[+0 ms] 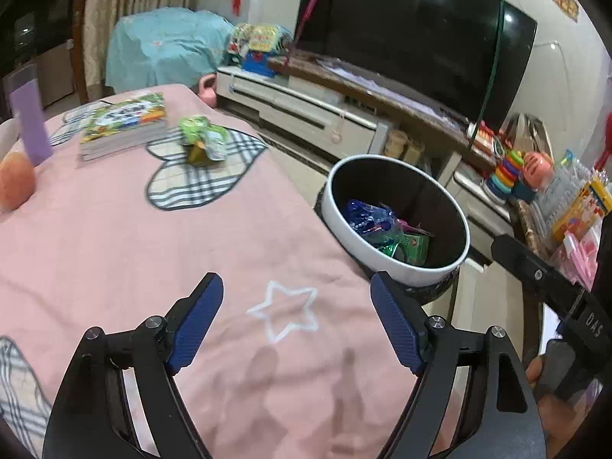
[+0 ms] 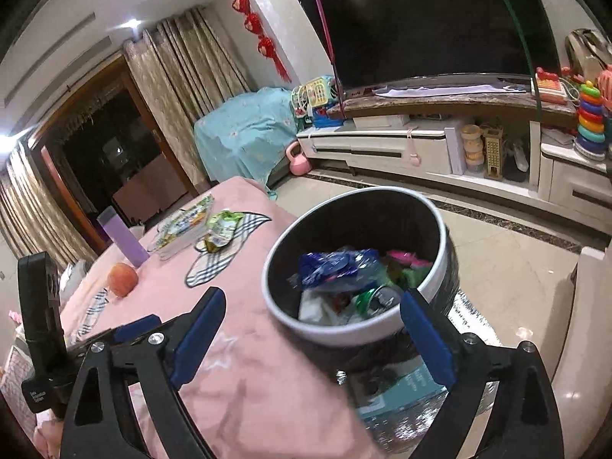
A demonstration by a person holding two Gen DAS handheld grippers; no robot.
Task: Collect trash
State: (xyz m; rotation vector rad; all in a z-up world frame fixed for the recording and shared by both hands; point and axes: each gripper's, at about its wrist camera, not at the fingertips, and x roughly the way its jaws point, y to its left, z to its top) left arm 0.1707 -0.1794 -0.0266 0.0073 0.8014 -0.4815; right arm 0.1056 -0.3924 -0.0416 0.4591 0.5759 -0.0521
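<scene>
Currently on my two feeds, item by item.

1. Left hand-held gripper (image 1: pixel 296 292): jaws wide apart, nothing between them, poised over the pink cloth and its white star outline (image 1: pixel 284 310).
2. Right hand-held gripper (image 2: pixel 311 308): jaws wide apart, nothing held; through the gap I see the near rim of the bin.
3. Trash bin (image 1: pixel 397 260): round, white outer rim, black inside, standing just beside the table's edge on the television side. Contents: crumpled blue plastic wrapper (image 2: pixel 336 267), pink and green packaging, white scraps near the front. All of it lies inside the bin.
4. Table (image 1: pixel 114 252): covered with a pink cloth bearing plaid heart patches.
5. Green snack wrapper (image 1: pixel 201 141): crumpled, lying on a plaid heart patch (image 1: pixel 199 179) toward the far end of the table, well apart from both grippers and from the bin.
6. Stack of books (image 1: pixel 124 126): colourful cover, lying flat, just beside the green wrapper.
7. Purple bottle (image 1: pixel 28 118): upright, at the far left corner of the table.
8. Orange fruit (image 1: pixel 15 181): near the purple bottle, on the cloth.
9. Television (image 1: pixel 417 34): dark screen, on a low white cabinet beyond the bin.
10. Stacking-ring toy (image 1: pixel 507 170): on the cabinet at right.
11. Pink kettlebell (image 2: pixel 298 160): on the floor by the cabinet.
</scene>
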